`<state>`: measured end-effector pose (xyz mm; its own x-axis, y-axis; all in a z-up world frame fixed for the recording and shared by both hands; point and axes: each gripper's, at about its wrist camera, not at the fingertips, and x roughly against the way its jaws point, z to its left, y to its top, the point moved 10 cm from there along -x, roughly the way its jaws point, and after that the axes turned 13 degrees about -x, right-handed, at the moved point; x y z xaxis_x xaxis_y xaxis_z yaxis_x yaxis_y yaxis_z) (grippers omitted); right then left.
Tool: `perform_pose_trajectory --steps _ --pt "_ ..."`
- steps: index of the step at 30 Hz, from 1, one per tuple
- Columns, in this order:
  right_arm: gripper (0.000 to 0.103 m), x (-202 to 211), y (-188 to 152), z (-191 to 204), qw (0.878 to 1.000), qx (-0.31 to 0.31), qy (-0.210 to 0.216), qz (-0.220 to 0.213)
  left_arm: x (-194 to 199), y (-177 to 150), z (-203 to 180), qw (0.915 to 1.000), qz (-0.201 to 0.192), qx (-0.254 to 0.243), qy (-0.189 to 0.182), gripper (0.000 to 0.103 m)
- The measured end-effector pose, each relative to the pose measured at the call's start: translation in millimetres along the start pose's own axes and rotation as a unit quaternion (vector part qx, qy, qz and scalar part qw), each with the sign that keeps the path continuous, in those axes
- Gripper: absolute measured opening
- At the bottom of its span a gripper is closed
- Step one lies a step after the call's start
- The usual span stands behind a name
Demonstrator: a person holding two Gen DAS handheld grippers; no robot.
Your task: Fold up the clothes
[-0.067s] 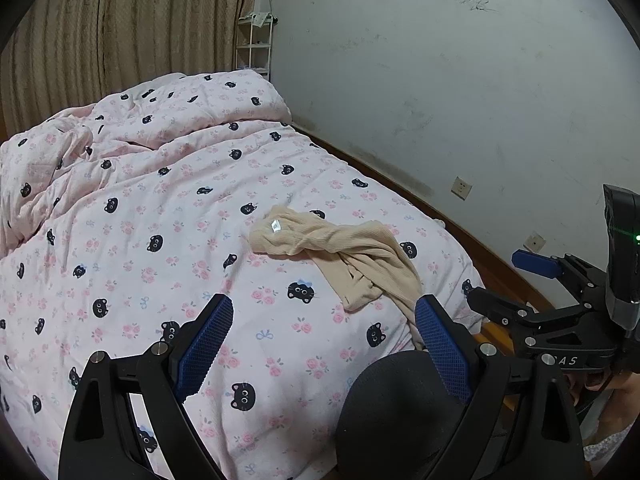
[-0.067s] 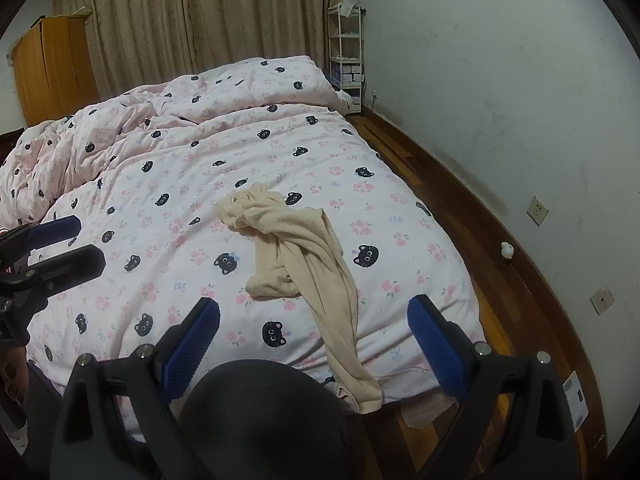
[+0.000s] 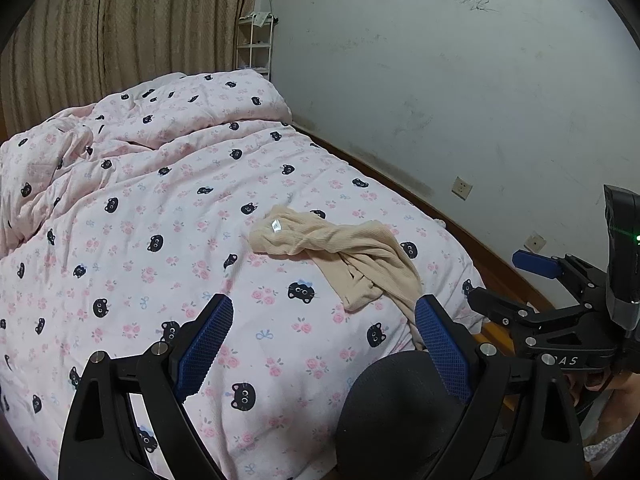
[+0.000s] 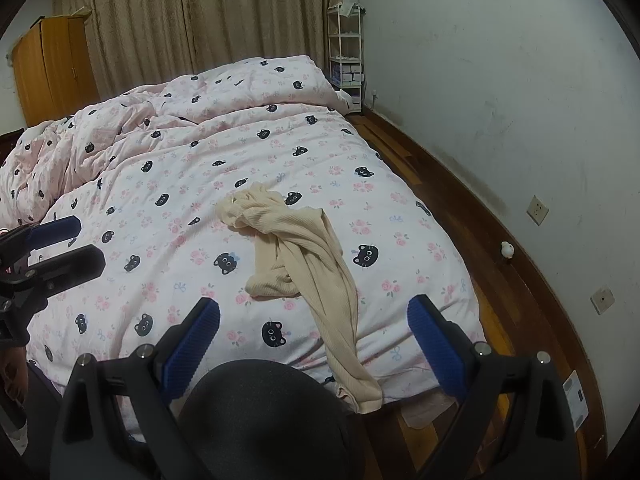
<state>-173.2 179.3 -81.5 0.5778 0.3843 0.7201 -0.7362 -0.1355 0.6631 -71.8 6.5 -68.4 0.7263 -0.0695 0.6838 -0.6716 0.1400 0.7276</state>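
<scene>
A crumpled beige ribbed garment point(image 3: 348, 256) point(image 4: 304, 256) lies on the near right part of the bed, one end hanging over the foot edge. My left gripper point(image 3: 324, 332) hovers short of it, over the bedcover, jaws wide open and empty. My right gripper point(image 4: 314, 332) is also open and empty, held above the foot of the bed with the garment's hanging end between and beyond its blue pads. Each gripper shows in the other's view: the right gripper point(image 3: 516, 284) at the right edge, the left gripper point(image 4: 76, 244) at the left edge.
The bed carries a pink duvet point(image 3: 160, 220) point(image 4: 192, 168) with black cat faces, bunched at the far end. A white wall point(image 3: 460, 100) and a strip of wooden floor point(image 4: 440, 184) run along the right. A white shelf point(image 4: 346, 52), curtains and a wooden wardrobe point(image 4: 52, 68) stand at the back.
</scene>
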Motion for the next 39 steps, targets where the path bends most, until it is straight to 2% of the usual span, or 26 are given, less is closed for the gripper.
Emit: perform_pose_trajectory --steps 26,39 --pt "0.097 4 3 2 1.0 0.002 0.003 -0.002 -1 2 4 1.0 0.001 0.003 0.002 0.09" --pt "0.097 -10 0 0 1.0 -0.007 0.007 0.008 -15 -2 7 0.9999 0.012 0.008 0.004 0.09"
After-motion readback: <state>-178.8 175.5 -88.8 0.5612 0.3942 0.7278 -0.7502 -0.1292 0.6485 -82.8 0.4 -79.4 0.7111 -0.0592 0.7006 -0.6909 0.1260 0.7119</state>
